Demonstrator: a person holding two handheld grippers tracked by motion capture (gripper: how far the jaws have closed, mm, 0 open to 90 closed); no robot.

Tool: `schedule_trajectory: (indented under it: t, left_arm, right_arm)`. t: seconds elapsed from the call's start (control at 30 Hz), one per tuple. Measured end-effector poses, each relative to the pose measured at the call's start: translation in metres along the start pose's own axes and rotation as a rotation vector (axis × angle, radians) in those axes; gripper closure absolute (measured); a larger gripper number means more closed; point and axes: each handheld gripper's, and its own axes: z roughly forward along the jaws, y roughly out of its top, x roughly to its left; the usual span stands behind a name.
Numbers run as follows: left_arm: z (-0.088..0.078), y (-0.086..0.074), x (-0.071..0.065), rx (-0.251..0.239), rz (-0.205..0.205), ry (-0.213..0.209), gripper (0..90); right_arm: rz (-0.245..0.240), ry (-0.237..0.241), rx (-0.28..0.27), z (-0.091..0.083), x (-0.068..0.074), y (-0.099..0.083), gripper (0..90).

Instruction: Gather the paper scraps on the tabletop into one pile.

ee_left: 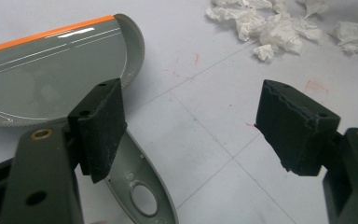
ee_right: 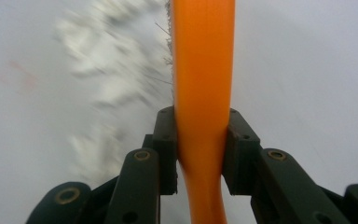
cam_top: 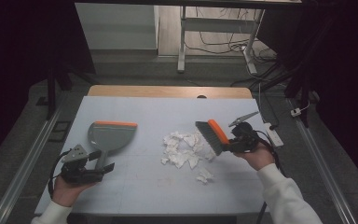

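While the right gripper [cam_top: 235, 142] is clamping the brush [cam_top: 212, 135] beside the paper scraps [cam_top: 184, 149], the left gripper [cam_top: 103, 167] is gaping empty at the dustpan [cam_top: 109, 135] handle; it should be gripping there first.

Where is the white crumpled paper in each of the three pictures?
High view: the crumpled paper lies mid-table, right of the dustpan, by the brush.
Left gripper view: top right, beyond the open jaws.
Right gripper view: blurred white patches at left, beside the orange brush.
Shared landmark: the paper pile itself.
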Motion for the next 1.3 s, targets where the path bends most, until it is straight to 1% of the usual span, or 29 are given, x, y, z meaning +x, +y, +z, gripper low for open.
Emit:
schedule_trajectory:
  t: [0.1,0.2,0.23,0.27,0.37,0.43,0.47,0.5,0.53,0.6,0.63,0.7,0.73,0.77,0.8,0.9,0.97,1.07,1.13,1.17,1.23,1.3]
  left_arm:
    - [0.001,0.001,0.000,0.004,0.001,-0.002,24.9]
    - [0.002,0.001,0.000,0.007,0.005,-0.002,24.9]
    - [0.002,0.001,0.000,0.008,0.004,-0.002,24.9]
    - [0.002,0.001,0.000,0.007,0.004,-0.001,24.9]
    - [0.001,0.001,0.000,0.006,0.003,-0.002,24.9]
    - [0.001,0.000,0.000,0.007,0.004,-0.001,24.9]
    - [0.001,0.000,0.000,0.008,0.004,0.000,24.9]
    - [0.001,0.000,0.000,0.008,0.003,0.000,24.9]
    - [0.001,0.000,0.000,0.008,0.003,0.000,24.9]
    - [0.001,0.000,-0.001,0.009,0.003,0.002,24.9]
    - [0.001,0.000,-0.001,0.010,0.003,0.002,24.9]
    - [0.001,0.000,-0.001,0.010,0.003,0.003,24.9]
    - [0.001,0.000,-0.001,0.010,0.003,0.003,24.9]
    - [0.001,0.000,-0.001,0.010,0.003,0.003,24.9]
    - [0.001,0.000,-0.001,0.009,0.002,0.003,24.9]
    - [0.002,0.001,-0.001,0.010,0.002,0.002,24.9]
    - [0.002,0.001,-0.001,0.013,0.006,0.002,24.9]
    - [0.003,0.001,-0.001,0.013,0.006,0.003,24.9]
    - [0.003,0.001,-0.001,0.013,0.005,0.003,24.9]
    - [0.003,0.002,-0.001,0.014,0.005,0.003,24.9]
    - [0.004,0.002,-0.002,0.014,0.004,0.003,24.9]
    - [0.004,0.002,-0.002,0.016,0.007,0.002,24.9]
  right_arm:
    - [0.061,0.006,0.029,0.006,-0.014,-0.011,70.0]
    - [0.085,0.001,0.061,0.018,-0.020,-0.014,70.0]
    - [0.084,-0.004,0.047,0.020,-0.021,-0.014,70.0]
    - [0.100,0.008,0.041,0.021,-0.021,-0.011,70.0]
    - [0.096,0.042,0.044,0.030,-0.018,-0.001,70.0]
    - [0.098,0.082,0.034,0.037,-0.013,0.007,70.0]
    - [0.086,0.095,0.031,0.041,-0.010,0.012,70.0]
    - [0.079,0.096,0.028,0.045,-0.007,0.016,70.0]
    - [0.067,0.101,0.015,0.048,-0.005,0.019,70.0]
    - [0.076,0.138,-0.033,0.052,-0.003,0.025,70.0]
    - [0.077,0.149,-0.050,0.052,-0.002,0.027,70.1]
    - [0.054,0.128,-0.061,0.049,0.000,0.030,70.1]
    - [0.048,0.125,-0.070,0.046,0.001,0.029,70.1]
    - [0.044,0.133,-0.108,0.034,-0.001,0.025,70.0]
    - [0.044,0.133,-0.108,0.034,-0.001,0.025,70.0]
    - [0.032,0.143,-0.141,0.010,0.000,0.013,70.0]
    - [0.016,0.150,-0.142,-0.004,0.004,0.003,70.0]
    - [-0.025,0.185,-0.113,-0.017,0.016,-0.012,70.0]
    - [-0.067,0.224,-0.087,-0.018,0.025,-0.022,70.0]
    - [-0.081,0.241,-0.072,-0.017,0.031,-0.026,70.0]
    - [-0.109,0.276,-0.022,-0.011,0.043,-0.032,69.9]
    - [-0.153,0.295,0.027,-0.002,0.054,-0.034,70.0]
